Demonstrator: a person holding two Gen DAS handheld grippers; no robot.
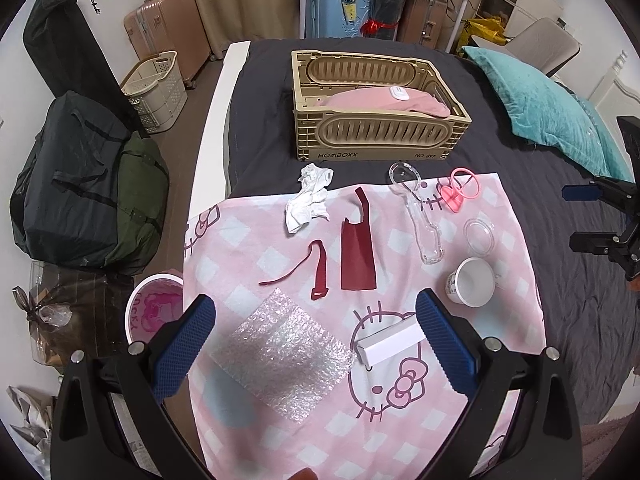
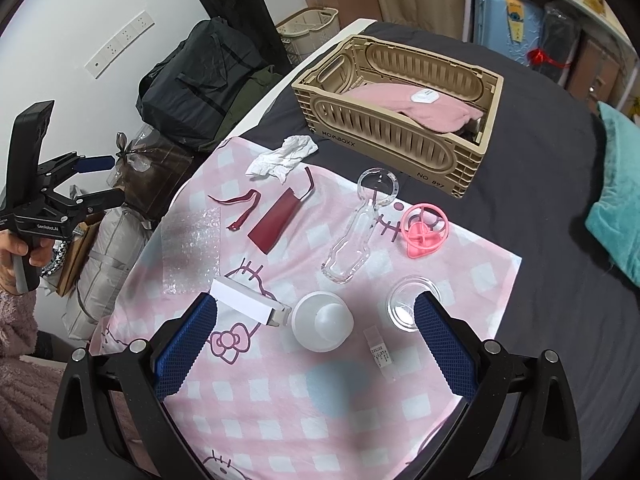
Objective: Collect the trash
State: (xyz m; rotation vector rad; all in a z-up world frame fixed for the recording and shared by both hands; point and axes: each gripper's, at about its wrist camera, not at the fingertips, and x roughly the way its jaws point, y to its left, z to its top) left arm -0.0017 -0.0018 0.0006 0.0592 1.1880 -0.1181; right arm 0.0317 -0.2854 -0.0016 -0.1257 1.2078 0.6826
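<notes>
**A:** So where's everything sitting right now? Both grippers look idle to me.

**B:** Yep. The left gripper (image 1: 314, 340) has its jaws wide apart, nothing in them, hovering over the bubble wrap (image 1: 282, 354) at the near edge of the pink cloth (image 1: 500, 216). The right gripper (image 2: 316, 342) is just as wide apart and empty, with the white cup (image 2: 322, 320) lying on its side between its fingers and the clear round lid (image 2: 412, 304) just beside the right finger.

**A:** What's easiest to grab?

**B:** I'd guess the cup: light, thin plastic, probably squashes a bit, so pinch it across the rim. The white box (image 2: 250, 304) to its left looks stiff enough to take by the long sides. Bubble wrap lies flat, so I'd catch an edge or corner; it's soft and will flop.

**A:** And farther out?

**B:** Dark red scraps (image 1: 356, 256), flat and limp, annoying to lift off cloth. The crumpled tissue (image 1: 310, 196) at the far left edge is soft, so grab anywhere. The clear blister shell (image 2: 358, 224) looks slippery and a bit springy. The pink plastic piece (image 2: 424, 230) is to its right.

**A:** Destination?

**B:** Likely the tan crate (image 1: 376, 148) on the bed beyond the cloth, though there's also a pink bin (image 1: 154, 308) down at the near left.
</notes>
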